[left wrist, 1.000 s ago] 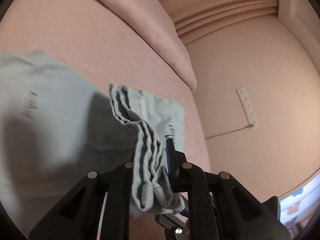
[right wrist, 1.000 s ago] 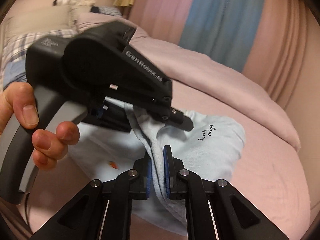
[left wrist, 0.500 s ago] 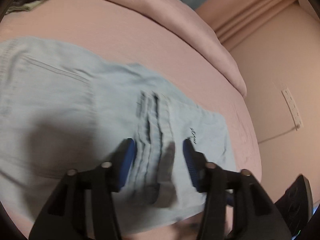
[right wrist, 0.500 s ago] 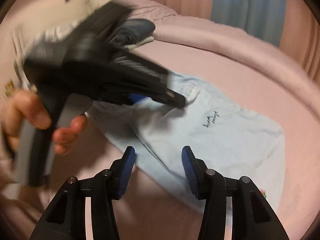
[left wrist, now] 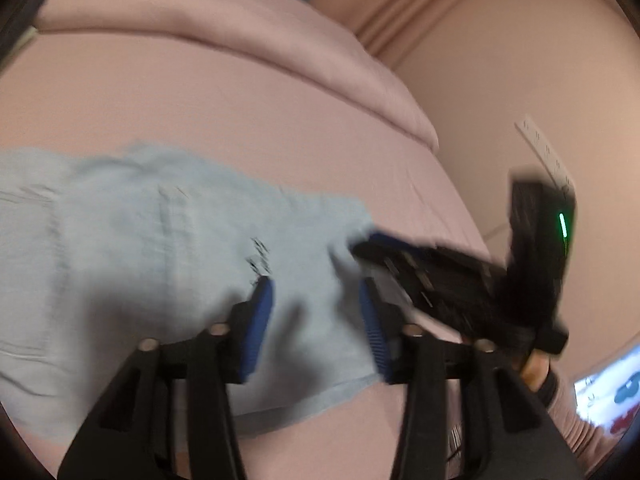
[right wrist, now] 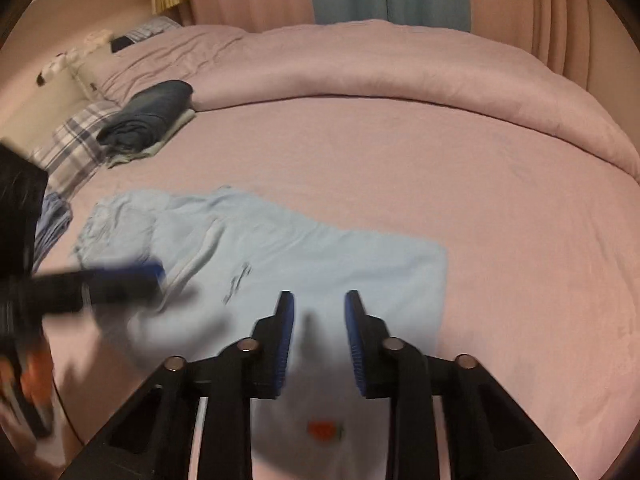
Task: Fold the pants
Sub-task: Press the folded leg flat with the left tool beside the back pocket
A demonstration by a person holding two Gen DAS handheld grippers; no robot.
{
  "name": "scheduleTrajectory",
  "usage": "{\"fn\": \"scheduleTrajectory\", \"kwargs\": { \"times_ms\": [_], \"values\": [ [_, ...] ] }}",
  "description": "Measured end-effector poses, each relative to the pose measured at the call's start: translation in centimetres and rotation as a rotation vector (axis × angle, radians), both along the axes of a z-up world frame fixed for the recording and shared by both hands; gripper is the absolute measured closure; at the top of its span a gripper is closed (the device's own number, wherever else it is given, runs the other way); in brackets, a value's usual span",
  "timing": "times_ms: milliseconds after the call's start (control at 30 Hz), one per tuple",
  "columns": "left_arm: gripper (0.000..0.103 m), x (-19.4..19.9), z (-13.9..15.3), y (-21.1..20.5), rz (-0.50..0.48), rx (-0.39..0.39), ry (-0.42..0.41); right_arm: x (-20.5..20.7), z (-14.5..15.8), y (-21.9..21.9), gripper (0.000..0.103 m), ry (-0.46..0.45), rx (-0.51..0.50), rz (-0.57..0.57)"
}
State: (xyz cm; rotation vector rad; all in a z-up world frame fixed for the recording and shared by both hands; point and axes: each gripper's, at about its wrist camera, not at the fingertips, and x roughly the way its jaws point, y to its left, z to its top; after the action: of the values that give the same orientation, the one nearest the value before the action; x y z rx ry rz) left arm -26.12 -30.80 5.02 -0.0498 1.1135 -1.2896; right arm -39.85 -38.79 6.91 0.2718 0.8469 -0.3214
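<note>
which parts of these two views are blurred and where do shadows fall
Left wrist view: the light blue fabric pants and the other black claw are motion-smeared. Right wrist view: pink bedding is sharp, the left claw streaks, dark shadow lies on the pants.

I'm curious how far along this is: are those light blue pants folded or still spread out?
Folded. The light blue pants lie flat on the pink bed as a short layered rectangle, one edge doubled over; no long legs stretch out.

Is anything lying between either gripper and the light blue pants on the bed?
Nothing visible. The left gripper and right gripper hover directly over the pants, jaws closing on nothing.
</note>
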Motion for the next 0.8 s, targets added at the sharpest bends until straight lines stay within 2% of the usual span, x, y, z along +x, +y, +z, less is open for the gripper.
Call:
{"fn": "scheduleTrajectory", "kwargs": {
  "times_ms": [67,100,133,167,200,267,367,400,467,500,567,667,700,800],
  "values": [
    [0.068,-0.2,-1.4,-0.2,0.000,0.049,-0.003,0.6,-1.1,-0.8,0.078,0.038,0.005,-0.021],
    [0.068,0.1,-2.4,0.3,0.026,0.100,-0.034,1.6,-2.0,-1.4,0.078,0.077,0.009,-0.026],
    [0.073,0.4,-2.8,0.8,0.055,0.143,-0.056,2.1,-2.8,-1.7,0.079,0.110,0.003,-0.035],
    [0.092,1.0,-3.6,1.8,0.081,0.163,-0.051,2.8,-3.8,-2.0,0.079,0.139,0.004,-0.042],
    [0.100,1.6,-4.1,3.1,0.103,0.154,-0.033,3.0,-4.0,-2.0,0.079,0.136,0.002,-0.043],
    [0.100,2.6,-4.6,5.4,0.135,0.118,0.024,3.0,-3.3,-2.0,0.079,0.134,-0.017,-0.043],
    [0.100,2.4,-4.5,6.8,0.149,0.091,0.038,2.9,-2.2,-1.3,0.079,0.122,-0.014,-0.058],
    [0.100,2.3,-4.5,7.1,0.153,0.089,0.039,2.7,-1.3,-0.2,0.079,0.073,0.015,-0.014],
    [0.101,2.2,-4.3,7.1,0.160,0.088,0.040,3.4,-1.2,1.4,0.079,0.039,0.079,0.070],
    [0.101,2.2,-4.3,7.1,0.160,0.087,0.040,4.0,-1.5,2.8,0.079,0.044,0.097,0.129],
    [0.101,2.0,-4.3,7.5,0.154,0.083,0.045,5.7,-2.5,5.2,0.080,0.081,0.066,0.211],
    [0.101,2.0,-4.3,8.2,0.161,0.072,0.063,8.4,-3.7,7.0,0.085,0.108,0.043,0.265],
    [0.101,1.5,-4.3,6.8,0.164,0.072,0.065,9.4,-3.7,7.6,0.087,0.107,0.031,0.275],
    [0.102,1.5,-4.3,7.3,0.161,0.068,0.070,11.7,-3.6,8.1,0.091,0.101,0.039,0.279]
  ]
}}
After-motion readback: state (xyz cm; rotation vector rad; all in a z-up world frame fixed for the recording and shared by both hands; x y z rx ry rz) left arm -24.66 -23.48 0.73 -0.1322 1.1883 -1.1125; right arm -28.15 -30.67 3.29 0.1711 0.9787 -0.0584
